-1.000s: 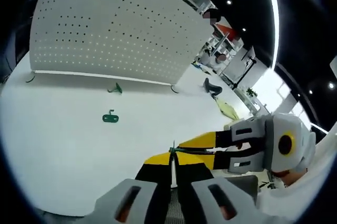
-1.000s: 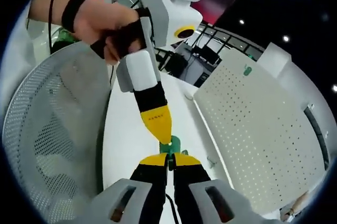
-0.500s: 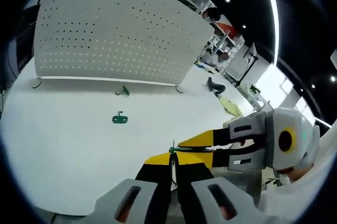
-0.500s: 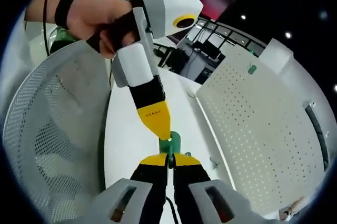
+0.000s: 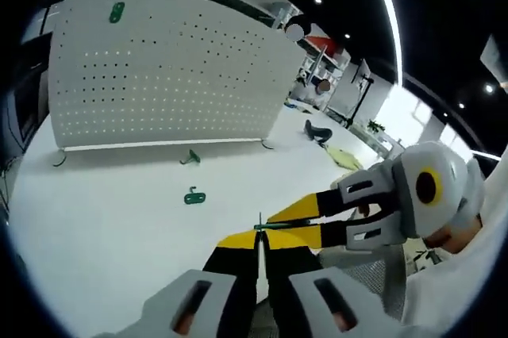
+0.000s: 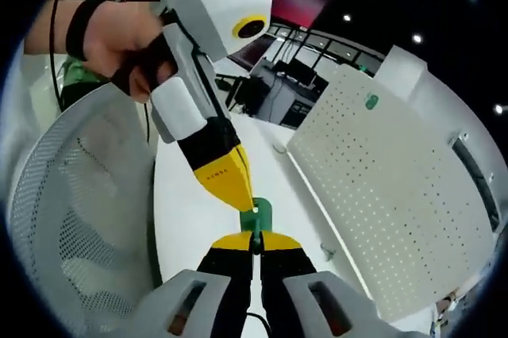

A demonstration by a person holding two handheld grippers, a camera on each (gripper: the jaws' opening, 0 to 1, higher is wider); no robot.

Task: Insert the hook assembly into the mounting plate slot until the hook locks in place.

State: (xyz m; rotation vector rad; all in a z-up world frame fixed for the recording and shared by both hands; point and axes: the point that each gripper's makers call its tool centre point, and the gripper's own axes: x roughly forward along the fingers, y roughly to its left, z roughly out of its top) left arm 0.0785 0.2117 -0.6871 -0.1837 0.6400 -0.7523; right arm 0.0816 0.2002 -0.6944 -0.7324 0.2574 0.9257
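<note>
Clamping both grippers (image 5: 260, 236) (image 6: 255, 240) on one green hook (image 6: 257, 215) well short of the pegboard (image 5: 167, 76), we risk twisting it loose.

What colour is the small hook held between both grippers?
Green hook; the right gripper view shows it best.

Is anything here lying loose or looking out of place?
Two green hooks lie loose on the white table in front of the pegboard, one tipped on its side near the board's foot. Another green piece sits mounted high on the board. Nothing looks spilled or broken.
</note>
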